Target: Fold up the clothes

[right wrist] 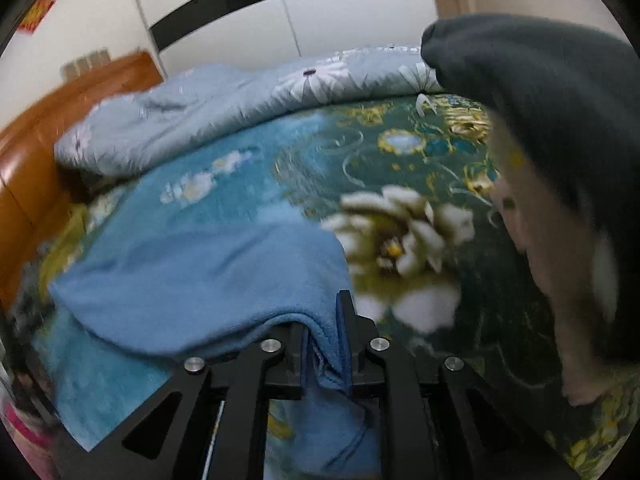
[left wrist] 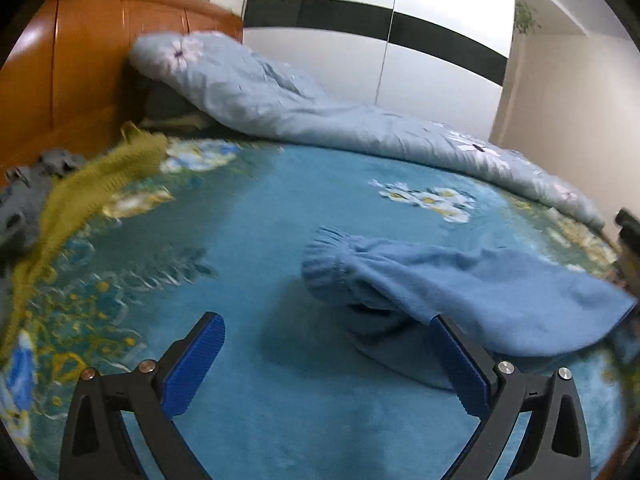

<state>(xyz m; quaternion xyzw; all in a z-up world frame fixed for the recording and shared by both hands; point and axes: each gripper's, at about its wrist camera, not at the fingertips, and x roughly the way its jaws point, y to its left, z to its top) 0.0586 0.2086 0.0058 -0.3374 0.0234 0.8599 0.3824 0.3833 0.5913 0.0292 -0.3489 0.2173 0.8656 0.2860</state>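
Note:
A light blue knit sweater point(left wrist: 460, 284) lies on the flowered blue bed cover point(left wrist: 248, 240), its ribbed cuff point(left wrist: 324, 264) pointing left. My left gripper point(left wrist: 328, 344) is open and empty, its right finger point(left wrist: 460, 364) just under the sweater's lower edge. In the right wrist view my right gripper point(right wrist: 325, 340) is shut on the edge of the same sweater point(right wrist: 192, 280) and holds it lifted off the bed cover point(right wrist: 224, 200). A dark grey garment point(right wrist: 560, 128) hangs at the right of that view, close to the camera.
A pale blue flowered quilt point(left wrist: 320, 120) is bunched along the far side of the bed. An olive knit garment point(left wrist: 92, 184) and a grey garment point(left wrist: 24, 204) lie at the left near the wooden headboard point(left wrist: 80, 64). White wardrobe doors point(left wrist: 400, 48) stand behind.

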